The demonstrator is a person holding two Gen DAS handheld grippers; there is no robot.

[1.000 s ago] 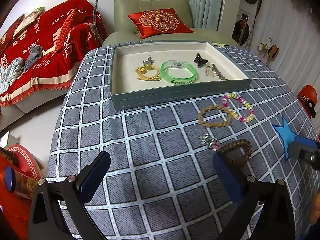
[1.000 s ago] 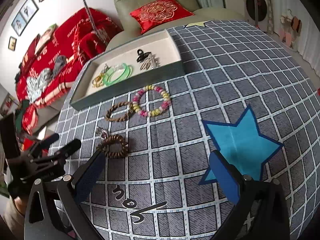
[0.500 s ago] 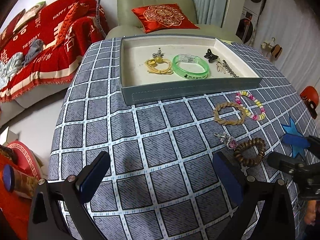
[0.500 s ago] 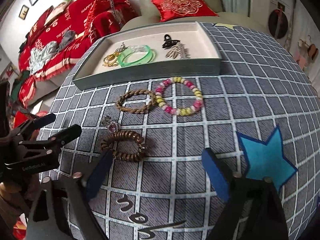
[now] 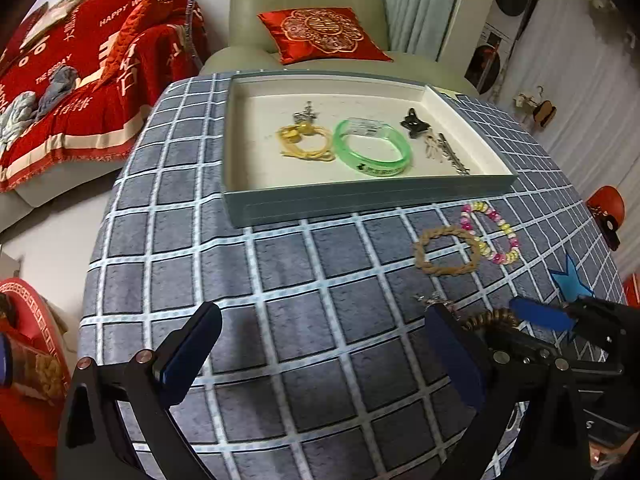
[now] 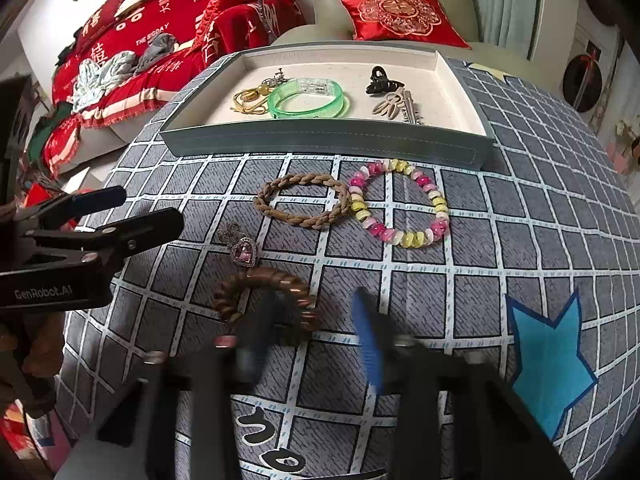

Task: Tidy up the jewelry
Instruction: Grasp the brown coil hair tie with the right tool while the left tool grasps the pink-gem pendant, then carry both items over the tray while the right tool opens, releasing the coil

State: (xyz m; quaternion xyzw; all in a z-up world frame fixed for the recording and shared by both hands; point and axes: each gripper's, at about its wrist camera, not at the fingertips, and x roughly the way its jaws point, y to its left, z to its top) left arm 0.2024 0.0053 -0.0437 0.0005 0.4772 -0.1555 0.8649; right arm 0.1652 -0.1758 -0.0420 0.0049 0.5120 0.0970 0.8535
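Note:
A brown spiral bracelet (image 6: 264,280) lies on the checked tablecloth, with a pink heart pendant (image 6: 242,250) just beyond it. My right gripper (image 6: 312,320) is low over it, jaws closing and blurred. The bracelet's right rim sits between the jaws, and I see no pad pressing it. A tan braided bracelet (image 6: 300,182) and a pink-and-yellow bead bracelet (image 6: 400,236) lie nearer the grey tray (image 6: 328,140). The tray holds a green bangle (image 6: 308,108), a yellow cord (image 6: 248,100) and a black claw clip (image 6: 380,80). My left gripper (image 5: 320,320) hovers open over bare cloth, left of the brown bracelet (image 5: 496,316).
A blue star patch (image 6: 548,356) marks the cloth to the right of the right gripper. The table's left edge (image 5: 100,240) drops off toward a red-covered sofa (image 5: 80,100). Behind the tray stands an armchair with a red cushion (image 5: 320,32).
The right gripper has come left and down onto the brown spiral bracelet, and its jaws have narrowed from wide open. The left gripper has hardly moved.

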